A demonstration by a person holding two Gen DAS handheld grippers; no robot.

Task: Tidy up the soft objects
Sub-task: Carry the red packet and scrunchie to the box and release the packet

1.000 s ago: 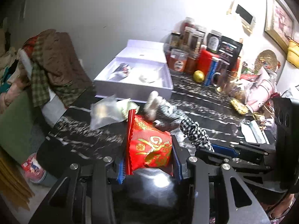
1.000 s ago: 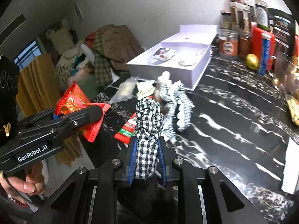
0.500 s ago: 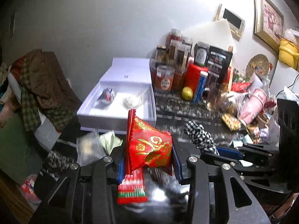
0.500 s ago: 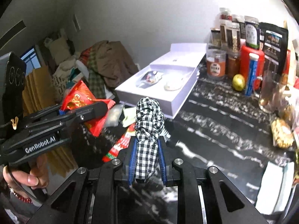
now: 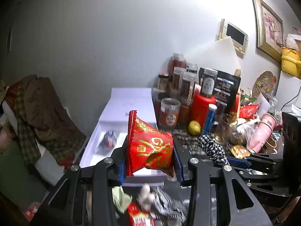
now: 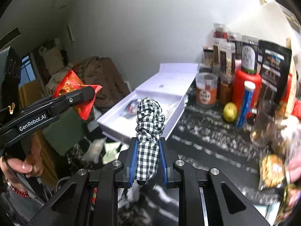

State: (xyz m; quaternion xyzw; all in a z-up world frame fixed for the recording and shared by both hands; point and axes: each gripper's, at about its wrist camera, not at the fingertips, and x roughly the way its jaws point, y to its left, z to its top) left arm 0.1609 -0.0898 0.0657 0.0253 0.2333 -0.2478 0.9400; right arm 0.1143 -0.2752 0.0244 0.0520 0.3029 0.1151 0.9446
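1. Left gripper (image 5: 149,151): its blue pads are pressed on a red snack packet (image 5: 148,146) w/ gold print. The packet stands upright between the pads and its crimped top edge is above the fingertips.
2. Right gripper (image 6: 146,160): the jaws are pressed together on a black-and-white checked cloth (image 6: 148,128). The cloth is twisted and sticks up past the fingertips in a knotted bundle.
3. Both claws are lifted over the dark marbled counter (image 6: 207,141), side by side. In the right wrist view the left gripper is at the left, held by a hand (image 6: 24,162) w/ a red bead bracelet.
4. Straight ahead of both claws is an open white box (image 6: 150,101), lid folded back toward the wall. Inside lie a small dark wrapped item (image 5: 108,139) and sth pale; I cannot tell what it is.
5. Below the left gripper, on the counter: one more red packet (image 5: 139,214), a pale green piece (image 5: 120,197) and a checked fabric w/ white trim (image 5: 165,205), all blurred.
6. To the right of the claws, behind the box: jars (image 6: 206,88), a red bottle (image 6: 246,86), a blue tube (image 6: 244,103) and a yellow-green fruit (image 6: 229,109).
7. Far left of the claws: a pile of brown and plaid clothes (image 5: 41,113).
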